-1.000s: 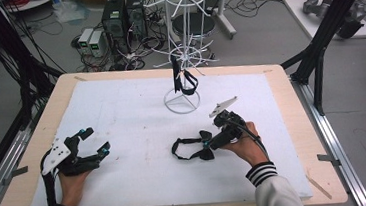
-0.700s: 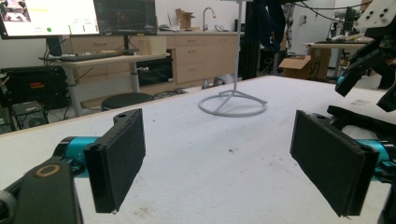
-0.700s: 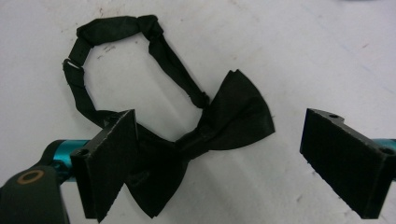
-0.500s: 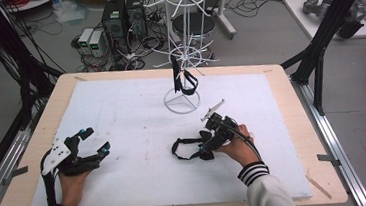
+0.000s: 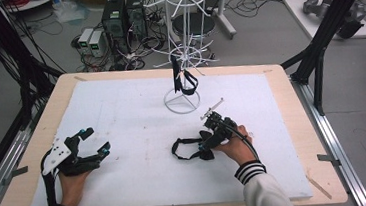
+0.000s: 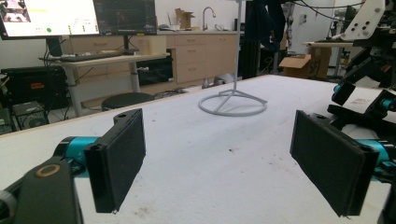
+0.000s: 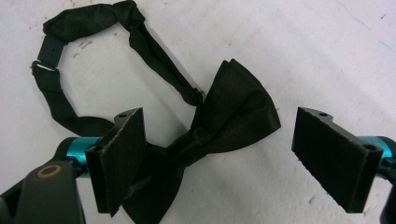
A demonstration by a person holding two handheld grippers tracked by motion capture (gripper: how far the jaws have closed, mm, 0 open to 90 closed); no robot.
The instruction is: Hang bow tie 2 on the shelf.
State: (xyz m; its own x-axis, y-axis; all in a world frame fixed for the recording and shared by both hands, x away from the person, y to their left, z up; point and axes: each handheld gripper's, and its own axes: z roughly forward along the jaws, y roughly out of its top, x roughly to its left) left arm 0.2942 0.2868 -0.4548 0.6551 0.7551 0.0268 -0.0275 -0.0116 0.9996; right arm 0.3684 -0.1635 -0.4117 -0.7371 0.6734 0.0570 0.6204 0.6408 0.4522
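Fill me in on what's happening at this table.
A person works with a hand-held gripper in each hand. The right hand-held gripper is lowered over a black bow tie lying flat on the white table cover, jaws open on either side of the knot, not yet closed. The left hand-held gripper rests open near the table's left edge, holding nothing. A white wire rack stands toward the back with another dark item hanging on it.
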